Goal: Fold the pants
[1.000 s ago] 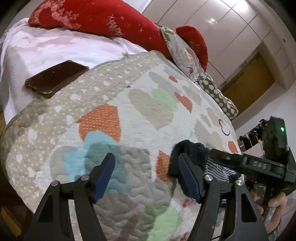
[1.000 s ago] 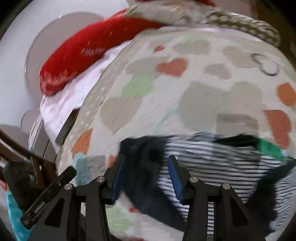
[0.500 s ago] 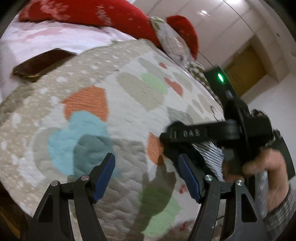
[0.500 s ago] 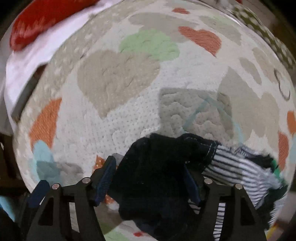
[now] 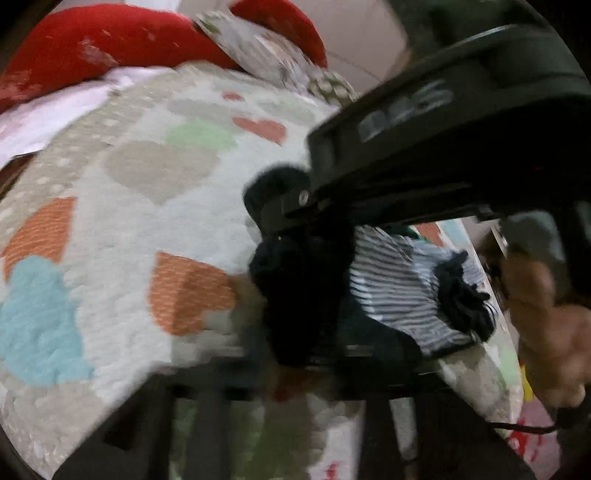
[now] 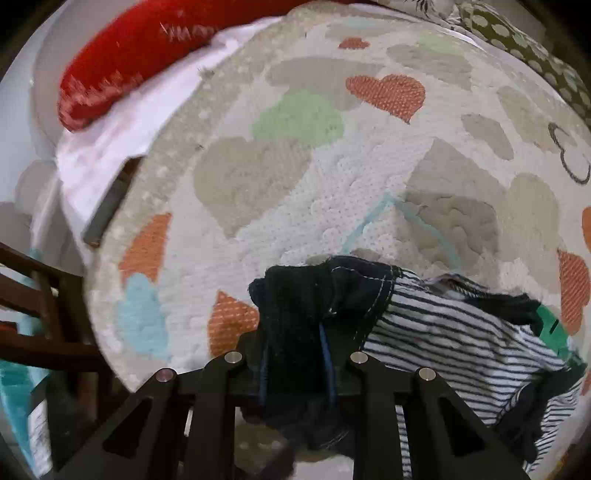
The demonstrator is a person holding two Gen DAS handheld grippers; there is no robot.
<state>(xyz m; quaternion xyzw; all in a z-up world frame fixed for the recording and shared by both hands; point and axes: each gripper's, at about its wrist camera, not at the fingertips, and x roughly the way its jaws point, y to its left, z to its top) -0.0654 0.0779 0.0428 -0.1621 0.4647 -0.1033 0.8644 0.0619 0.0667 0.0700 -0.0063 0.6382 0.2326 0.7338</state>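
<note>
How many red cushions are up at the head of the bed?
2: a long red cushion at top left, and a smaller red cushion behind the grey patterned pillow. Others may be hidden.

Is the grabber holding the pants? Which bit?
Yes. The right gripper is shut on the pants, pinching their dark bunched end. The left gripper is too blurred to tell.

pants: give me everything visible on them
The pants are dark navy, denim-like fabric with pale contrast stitching along a hem or waistband edge. They lie crumpled, not flat, on the heart-print quilt, against a striped garment. The right gripper has its jaws shut on a bunched fold.
</note>
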